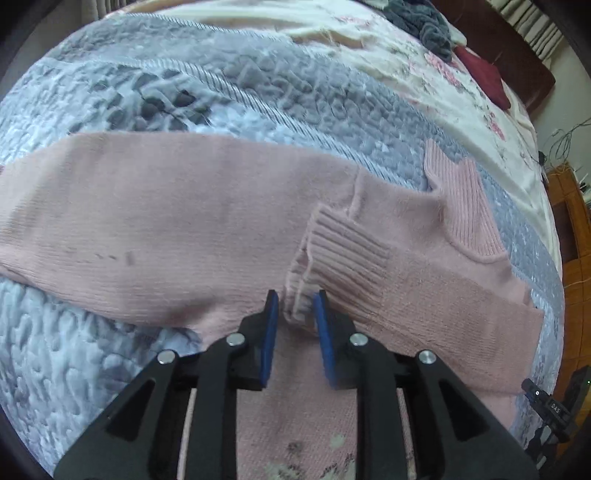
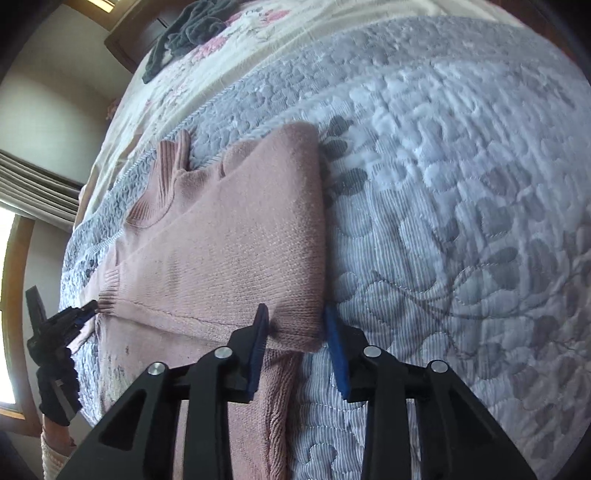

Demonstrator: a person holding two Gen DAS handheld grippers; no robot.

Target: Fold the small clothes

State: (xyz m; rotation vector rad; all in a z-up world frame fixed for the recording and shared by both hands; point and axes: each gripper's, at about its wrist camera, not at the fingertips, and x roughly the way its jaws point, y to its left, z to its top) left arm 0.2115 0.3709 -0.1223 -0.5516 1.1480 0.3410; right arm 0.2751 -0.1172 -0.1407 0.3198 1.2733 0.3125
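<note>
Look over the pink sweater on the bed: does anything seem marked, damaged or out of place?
Yes. The pink sweater carries small dark marks on its body, like stains. Its ribbed cuff lies folded across the chest.

A home bedroom: a bed with a quilted grey bedspread lies under the tool, its dark wooden headboard and curtains beyond.

We note a bed covered by a grey-blue quilted bedspread with a leaf pattern. Beyond it lies a cream floral sheet. At the bed's far end we record a dark grey garment, a maroon cushion beside it, and a dark wooden headboard.
</note>
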